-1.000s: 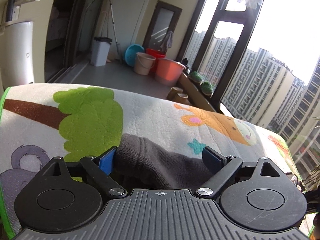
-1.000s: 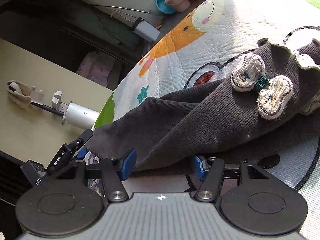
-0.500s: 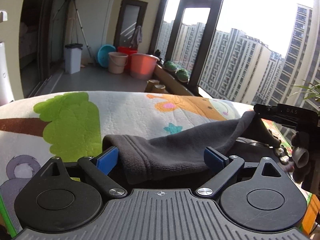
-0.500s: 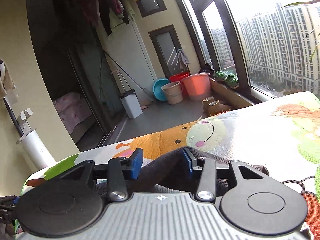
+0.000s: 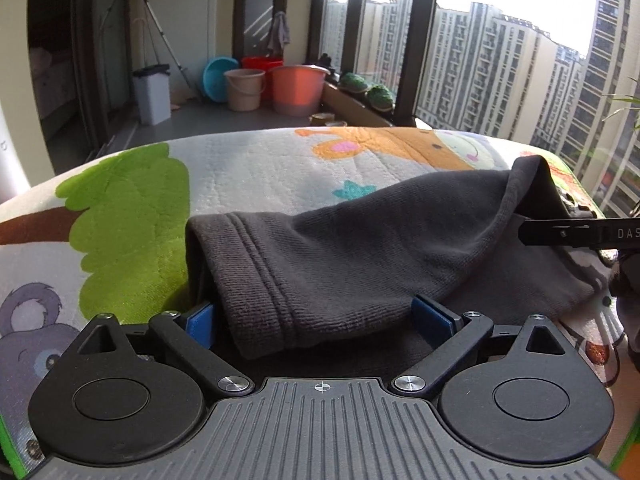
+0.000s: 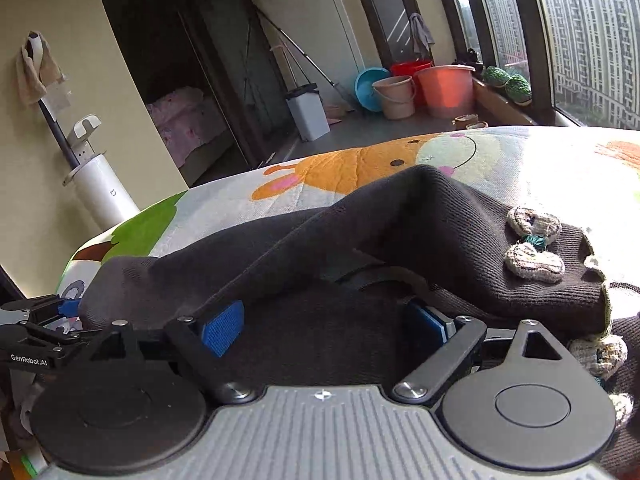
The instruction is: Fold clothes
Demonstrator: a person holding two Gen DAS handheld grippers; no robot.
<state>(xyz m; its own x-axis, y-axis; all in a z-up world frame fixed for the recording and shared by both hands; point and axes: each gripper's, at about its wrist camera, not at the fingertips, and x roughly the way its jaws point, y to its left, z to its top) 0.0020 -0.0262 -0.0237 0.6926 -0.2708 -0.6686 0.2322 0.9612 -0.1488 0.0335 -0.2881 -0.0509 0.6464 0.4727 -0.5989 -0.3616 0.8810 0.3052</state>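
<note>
Where buckets (image 5: 276, 88) stand, cartoon mat (image 5: 260, 172) spreads.

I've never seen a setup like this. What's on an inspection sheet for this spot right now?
Surface: cartoon mat, mostly bare.
Job's things: dark sweater with knitted bow, sleeve folded across the body.
Clutter: nothing seen on the mat.
Grippers: left gripper open, cuff between its fingers; right gripper open over the sweater.
Cables: nothing seen.
Surroundings: buckets, bin, window facing towers.
</note>
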